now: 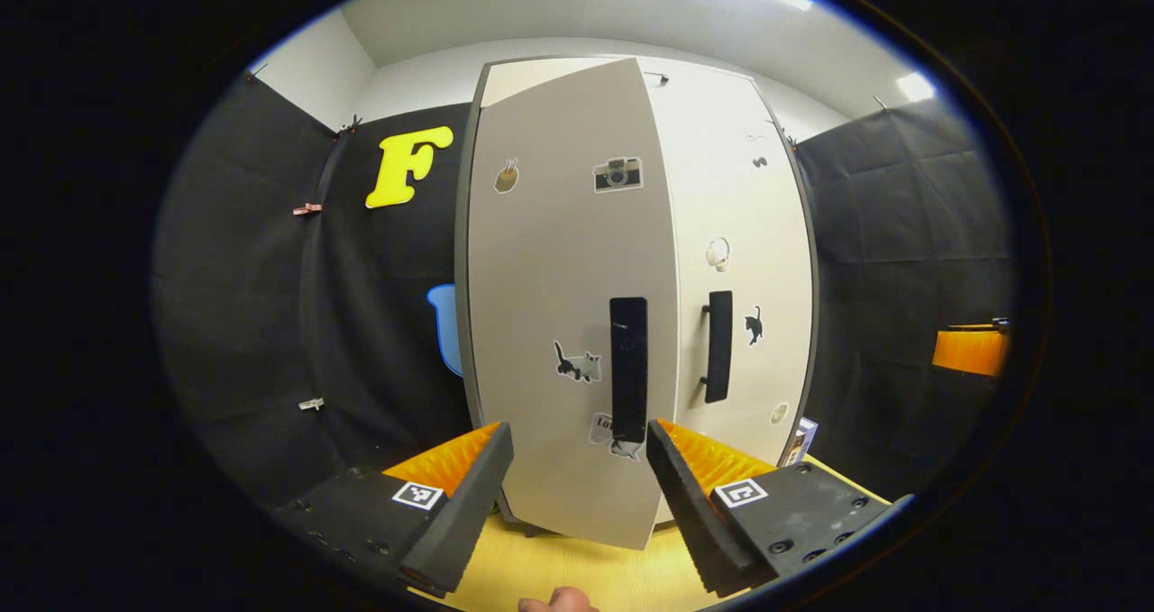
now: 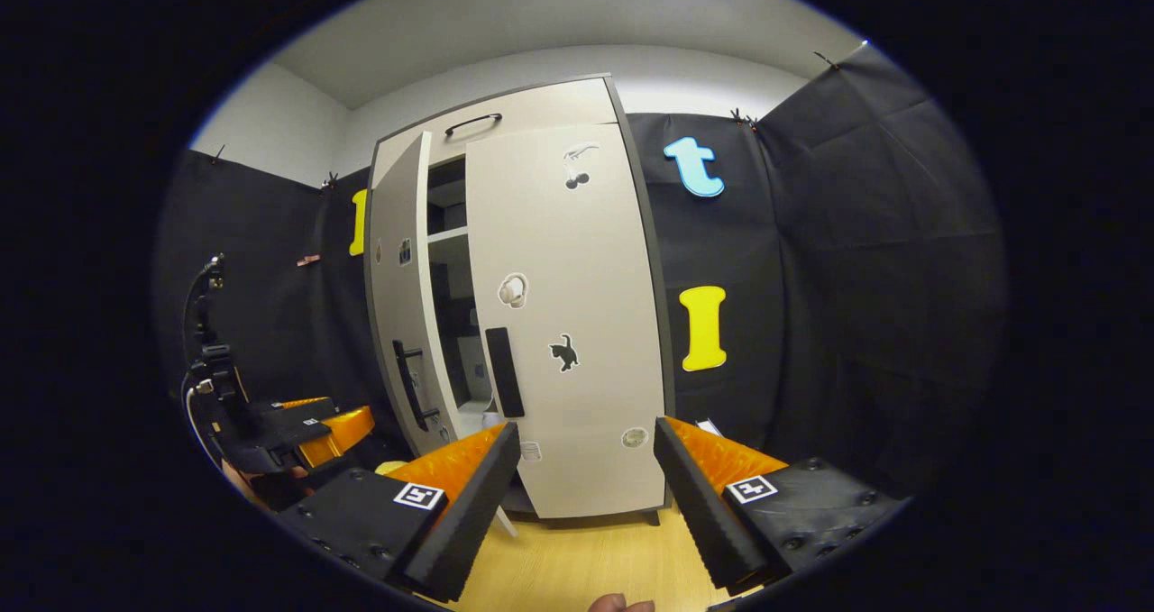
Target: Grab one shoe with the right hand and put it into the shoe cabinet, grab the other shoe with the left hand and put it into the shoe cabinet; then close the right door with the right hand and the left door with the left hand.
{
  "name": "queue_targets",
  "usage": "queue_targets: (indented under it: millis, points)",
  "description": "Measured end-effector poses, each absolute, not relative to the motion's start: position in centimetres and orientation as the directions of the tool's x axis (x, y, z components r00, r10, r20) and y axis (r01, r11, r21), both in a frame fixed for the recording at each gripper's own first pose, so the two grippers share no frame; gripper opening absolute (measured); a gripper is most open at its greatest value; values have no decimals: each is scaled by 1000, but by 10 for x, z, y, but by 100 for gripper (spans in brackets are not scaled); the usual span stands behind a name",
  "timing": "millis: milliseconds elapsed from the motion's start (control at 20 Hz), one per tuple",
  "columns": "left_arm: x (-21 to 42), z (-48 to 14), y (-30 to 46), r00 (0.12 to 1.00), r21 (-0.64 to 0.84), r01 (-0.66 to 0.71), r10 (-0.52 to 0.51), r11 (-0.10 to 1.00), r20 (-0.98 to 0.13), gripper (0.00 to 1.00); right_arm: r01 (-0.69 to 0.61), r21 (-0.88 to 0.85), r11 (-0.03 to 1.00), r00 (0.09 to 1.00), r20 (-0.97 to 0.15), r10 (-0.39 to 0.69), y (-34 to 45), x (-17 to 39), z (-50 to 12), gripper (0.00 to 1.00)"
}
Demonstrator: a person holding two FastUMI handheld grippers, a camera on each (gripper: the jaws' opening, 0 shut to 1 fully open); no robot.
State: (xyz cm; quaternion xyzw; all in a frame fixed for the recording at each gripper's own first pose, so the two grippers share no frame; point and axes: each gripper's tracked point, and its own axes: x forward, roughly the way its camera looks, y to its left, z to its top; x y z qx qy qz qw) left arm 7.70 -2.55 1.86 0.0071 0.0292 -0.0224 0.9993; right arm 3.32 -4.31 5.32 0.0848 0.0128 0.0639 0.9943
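Cabinet (image 2: 541, 324) stands upright on the wood floor (image 2: 577, 562), back against the black cloth wall, tall and pale w/ a dark frame. In the right gripper view its right door (image 2: 577, 342) sits flush and closed, w/ a dark vertical handle (image 2: 504, 371) near its inner edge and a few small stickers. The left door (image 1: 568, 324) is ajar, swung partway out, so a gap shows shelves (image 2: 448, 233) inside. Something pale sits low in that gap; prob. a shoe, but too small to tell.

In the left gripper view the left door faces the camera, angled out in front of the right door (image 1: 739, 260). Its black handle (image 1: 628, 369) hangs vertical, low on the door, close to the free edge. Right door's handle (image 1: 718, 346) is just beside it, further back.

Left gripper (image 1: 577, 481) is spread wide, holding nothing, pointed at the lower part of the left door; the handle's bottom end shows between the fingertips, apart from both. It also appears at the left edge of the right gripper view (image 2: 302, 432), well apart from the cabinet.

Right gripper (image 2: 586, 481) is also wide and empty, aimed at the bottom of the closed right door, not touching.
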Motion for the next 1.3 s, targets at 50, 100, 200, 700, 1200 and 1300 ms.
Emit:
queue_targets:
  millis: [50, 100, 200, 700, 1200, 1300]
  points:
    - [74, 17, -29, 996, -2, 56, -56, 998, -64, 95, -126, 172, 977, 991, -14, 131, -42, 33, 53, 98]
    - [71, 16, -32, 996, -14, 64, -65, 998, -67, 95, -128, 172, 977, 991, -13, 132, -41, 32, 54, 98]
    - [62, 18, -33, 995, -22, 69, -71, 997, -69, 94, -129, 172, 976, 991, -12, 134, -39, 31, 54, 98]
    - [25, 33, -30, 994, -36, 99, -101, 994, -46, 93, -163, 173, 971, 986, 2, 166, -6, 22, 58, 98]
    - [-9, 49, -10, 998, -17, 65, -65, 998, -19, 93, -157, 156, 975, 988, 27, 154, 8, 12, 63, 98]
    - [-12, 47, -9, 998, -16, 61, -61, 998, -22, 94, -154, 153, 976, 988, 24, 153, 7, 12, 61, 98]
